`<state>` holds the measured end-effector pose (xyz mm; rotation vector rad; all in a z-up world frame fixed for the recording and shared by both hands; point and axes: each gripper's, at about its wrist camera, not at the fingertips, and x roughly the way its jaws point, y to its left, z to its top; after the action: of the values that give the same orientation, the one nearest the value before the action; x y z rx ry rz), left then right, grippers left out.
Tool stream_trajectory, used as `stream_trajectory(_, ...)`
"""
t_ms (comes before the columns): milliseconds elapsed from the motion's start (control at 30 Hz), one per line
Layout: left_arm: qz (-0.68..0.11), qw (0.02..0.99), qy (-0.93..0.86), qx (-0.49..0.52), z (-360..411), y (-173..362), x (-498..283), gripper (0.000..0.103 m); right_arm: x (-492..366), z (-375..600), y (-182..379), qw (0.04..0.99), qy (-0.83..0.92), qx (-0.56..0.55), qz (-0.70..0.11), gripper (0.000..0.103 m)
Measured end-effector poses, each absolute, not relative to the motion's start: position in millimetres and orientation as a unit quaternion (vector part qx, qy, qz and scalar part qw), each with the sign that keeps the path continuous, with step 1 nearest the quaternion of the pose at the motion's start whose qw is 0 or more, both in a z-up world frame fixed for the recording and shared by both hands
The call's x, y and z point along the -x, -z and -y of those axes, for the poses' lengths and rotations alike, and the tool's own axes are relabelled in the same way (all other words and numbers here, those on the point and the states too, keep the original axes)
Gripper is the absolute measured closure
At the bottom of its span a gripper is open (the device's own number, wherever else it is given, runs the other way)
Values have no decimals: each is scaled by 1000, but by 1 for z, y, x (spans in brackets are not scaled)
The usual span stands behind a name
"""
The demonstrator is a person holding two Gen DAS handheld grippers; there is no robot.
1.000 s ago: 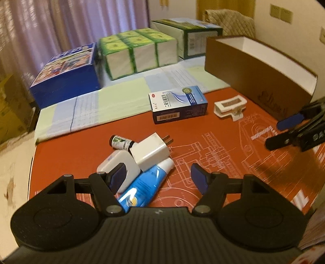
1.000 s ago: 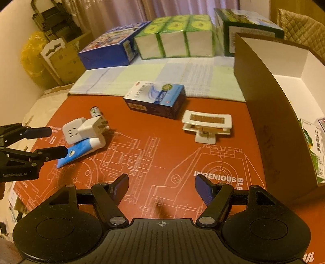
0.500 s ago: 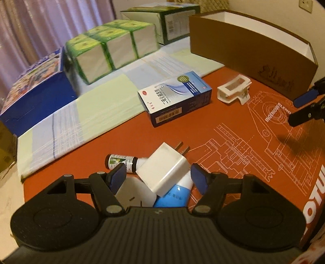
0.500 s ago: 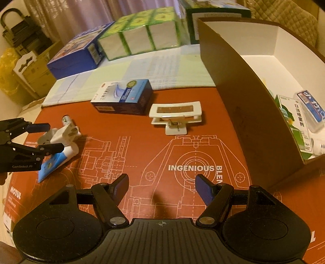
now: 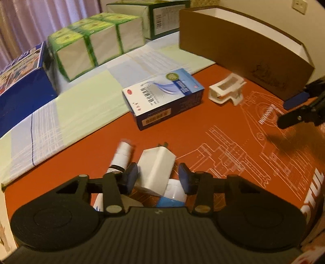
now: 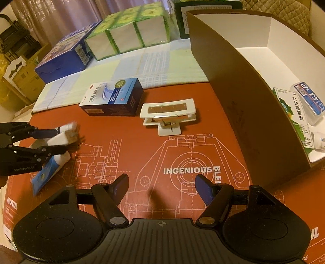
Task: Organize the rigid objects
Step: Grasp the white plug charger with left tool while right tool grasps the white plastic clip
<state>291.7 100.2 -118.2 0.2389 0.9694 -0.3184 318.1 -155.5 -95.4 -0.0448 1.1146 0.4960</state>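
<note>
My left gripper (image 5: 158, 177) is low over a small pile on the orange mat (image 5: 223, 142), and its jaws are closing. A white charger plug (image 5: 154, 170) lies between the pads. The left pad is against it, while a narrow gap shows at the right pad. A small white bottle (image 5: 121, 155) lies just left of the charger. A blue and white tube (image 6: 43, 174) lies under the pile. My right gripper (image 6: 161, 186) is open and empty above the mat. A blue medicine box (image 6: 112, 97) and a white clip (image 6: 168, 115) lie further off.
A brown box with a white inside (image 6: 229, 81) stands at the right and holds packets and a small bottle. Green tissue packs (image 6: 130, 34), a blue carton (image 6: 63, 54) and a dark green box (image 5: 160, 18) line the far edge on a pale cloth.
The left gripper came down over the pile and its jaws narrowed around the charger. The small bottle got pushed and turned. The right gripper rolled slightly but stayed in place.
</note>
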Motion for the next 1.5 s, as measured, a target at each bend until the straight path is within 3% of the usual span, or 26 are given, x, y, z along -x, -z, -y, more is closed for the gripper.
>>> stream_trajectory(433,-504,848,126,-102,-95,133,-315,59,-330,150,98,818,-232,27,-525,34)
stream_trajectory(1500,-513,857,42,-28,-83,127,-329,64,-406,117,113,858,-233,28,-456,31)
